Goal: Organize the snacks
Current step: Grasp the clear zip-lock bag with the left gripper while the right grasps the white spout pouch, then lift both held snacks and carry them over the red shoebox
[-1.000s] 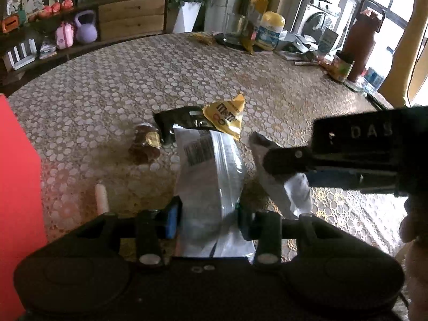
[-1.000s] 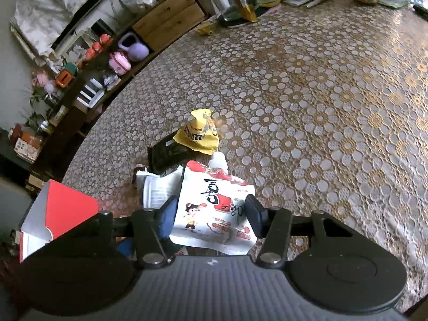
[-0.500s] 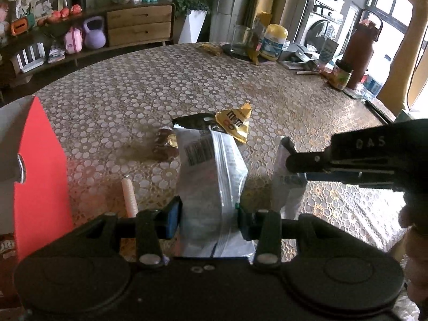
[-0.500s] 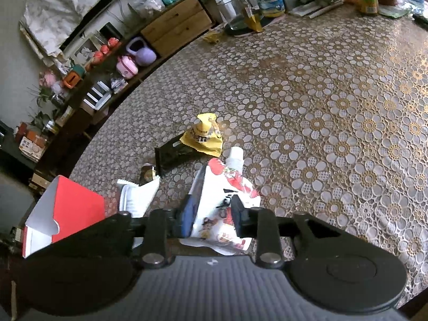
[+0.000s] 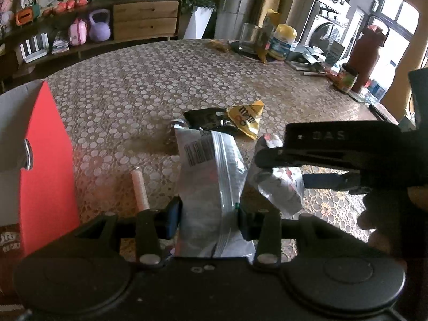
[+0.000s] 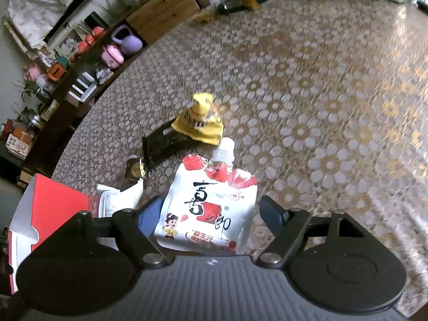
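Left gripper (image 5: 208, 215) clamped; right gripper (image 6: 211, 211) jaws just opening.

silver bag (image 5: 211, 184): crinkled glossy foil, clear plastic strip;
strawberry pouch (image 6: 211, 208): smooth glossy plastic;
tabletop (image 5: 128, 93): shiny patterned plastic cover;
red box (image 5: 45, 160): matt cardboard;
left tool (image 5: 207, 214): matt black plastic

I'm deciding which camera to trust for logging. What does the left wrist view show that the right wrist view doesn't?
Only the left wrist view shows the silver packet clamped in the left gripper, and the pink stick.

Only the right wrist view shows the strawberry pouch's printed front, lying between the right gripper's fingers, which have just been opening.

Both show the yellow candy bag, the black packet and the red box.
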A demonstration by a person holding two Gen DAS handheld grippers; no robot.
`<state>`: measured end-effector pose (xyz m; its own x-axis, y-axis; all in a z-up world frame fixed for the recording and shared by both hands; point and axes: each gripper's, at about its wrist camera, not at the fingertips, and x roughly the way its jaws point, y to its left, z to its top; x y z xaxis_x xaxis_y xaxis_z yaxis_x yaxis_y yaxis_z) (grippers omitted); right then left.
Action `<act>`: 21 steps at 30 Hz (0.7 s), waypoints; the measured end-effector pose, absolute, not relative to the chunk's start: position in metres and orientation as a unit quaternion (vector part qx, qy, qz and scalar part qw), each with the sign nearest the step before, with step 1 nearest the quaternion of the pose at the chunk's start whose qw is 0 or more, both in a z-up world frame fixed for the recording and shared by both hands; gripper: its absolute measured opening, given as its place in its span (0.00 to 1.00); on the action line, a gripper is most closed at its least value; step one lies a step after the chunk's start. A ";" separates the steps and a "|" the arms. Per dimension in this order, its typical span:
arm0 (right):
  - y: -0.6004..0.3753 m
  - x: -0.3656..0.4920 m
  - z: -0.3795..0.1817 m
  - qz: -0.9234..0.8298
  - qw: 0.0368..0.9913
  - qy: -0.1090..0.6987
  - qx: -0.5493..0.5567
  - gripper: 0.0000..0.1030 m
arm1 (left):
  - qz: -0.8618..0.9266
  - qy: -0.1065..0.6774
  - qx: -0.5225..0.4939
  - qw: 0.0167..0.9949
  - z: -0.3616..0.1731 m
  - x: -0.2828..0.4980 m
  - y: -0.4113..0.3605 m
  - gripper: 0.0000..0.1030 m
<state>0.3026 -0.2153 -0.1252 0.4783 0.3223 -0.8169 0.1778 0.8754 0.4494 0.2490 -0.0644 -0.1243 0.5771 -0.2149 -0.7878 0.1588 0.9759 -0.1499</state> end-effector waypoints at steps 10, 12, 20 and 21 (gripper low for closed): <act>-0.202 0.296 -0.124 0.038 0.834 0.506 0.215 0.66 | -0.105 0.448 -0.041 0.887 -0.127 0.250 -0.056 0.40; -0.206 0.293 -0.120 0.036 0.837 0.502 0.214 0.66 | -0.105 0.448 -0.042 0.887 -0.126 0.249 -0.056 0.39; -0.210 0.266 -0.085 0.053 0.855 0.479 0.192 0.66 | -0.108 0.436 -0.044 0.892 -0.110 0.236 -0.054 0.39; -0.209 0.263 -0.080 0.056 0.856 0.477 0.190 0.66 | -0.108 0.434 -0.044 0.893 -0.107 0.233 -0.053 0.39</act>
<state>0.2628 -0.2094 -0.0802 0.5391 0.2768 -0.7955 0.0850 0.9218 0.3783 0.2333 -0.0531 -0.1068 0.6001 -0.2310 -0.7658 0.1541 0.9728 -0.1727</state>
